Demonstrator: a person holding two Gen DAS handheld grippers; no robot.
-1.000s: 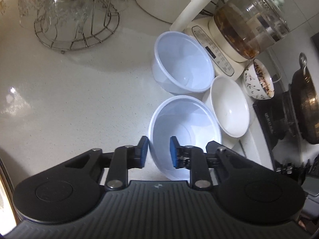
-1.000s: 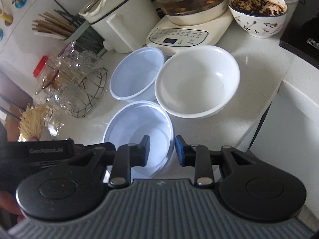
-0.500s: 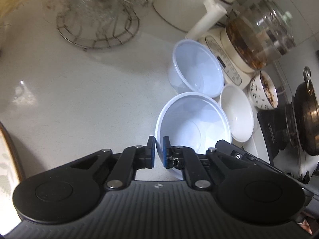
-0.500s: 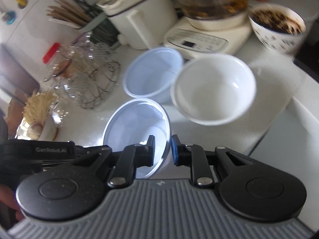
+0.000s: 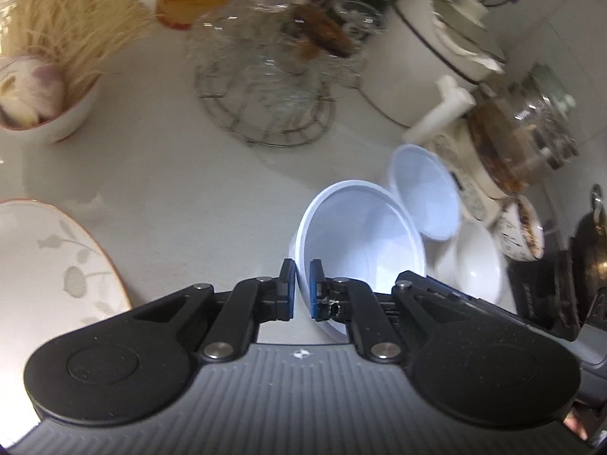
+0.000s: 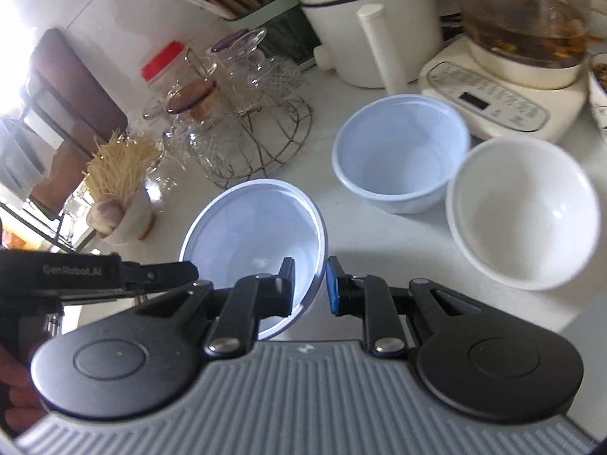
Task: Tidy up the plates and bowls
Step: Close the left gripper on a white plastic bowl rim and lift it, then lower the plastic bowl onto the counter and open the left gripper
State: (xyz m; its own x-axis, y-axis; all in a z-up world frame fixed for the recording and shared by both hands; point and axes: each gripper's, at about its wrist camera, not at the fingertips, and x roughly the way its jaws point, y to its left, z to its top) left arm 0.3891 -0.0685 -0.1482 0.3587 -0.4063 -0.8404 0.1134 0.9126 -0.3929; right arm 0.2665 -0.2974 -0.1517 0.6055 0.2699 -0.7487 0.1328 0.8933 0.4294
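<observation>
a: left gripper (image 5: pixel 298 290) clamped on the near rim of the pale blue bowl (image 5: pixel 360 235), one pad inside the wall, one outside. tilted, mouth turned toward 2 o'clock, looks lifted off the worktop (image 5: pixel 170 174).

b: right gripper (image 6: pixel 310 284) straddling the same bowl's rim at its 4 o'clock edge. fingers (image 6: pixel 334 284) close around the wall but with a visible gap on the outer side; cannot tell whether pinching or just released.

a: second blue bowl (image 6: pixel 400 153) standing upright at 1 o'clock from the held one, apart from it. white bowl (image 6: pixel 523 212) just beside that, at 3 o'clock, rims almost touching.

b: from the left wrist, patterned plate (image 5: pixel 49 265) with an orange rim at 9 o'clock, cut off by the frame edge. small bowl of dry noodles (image 5: pixel 49 76) at 11 o'clock.

a: wire rack with glass cups (image 6: pixel 242 129) at 11 o'clock in the right view, well behind the held bowl. cream pot (image 6: pixel 364 19) with a stub handle at 12, kettle base with a glass jug (image 6: pixel 519 49) at 1 o'clock.

b: speckled patterned bowl (image 5: pixel 521 233) beyond the white one in the left view, dark wok (image 5: pixel 590 250) at the 3 o'clock edge. much of the left view blurred.
</observation>
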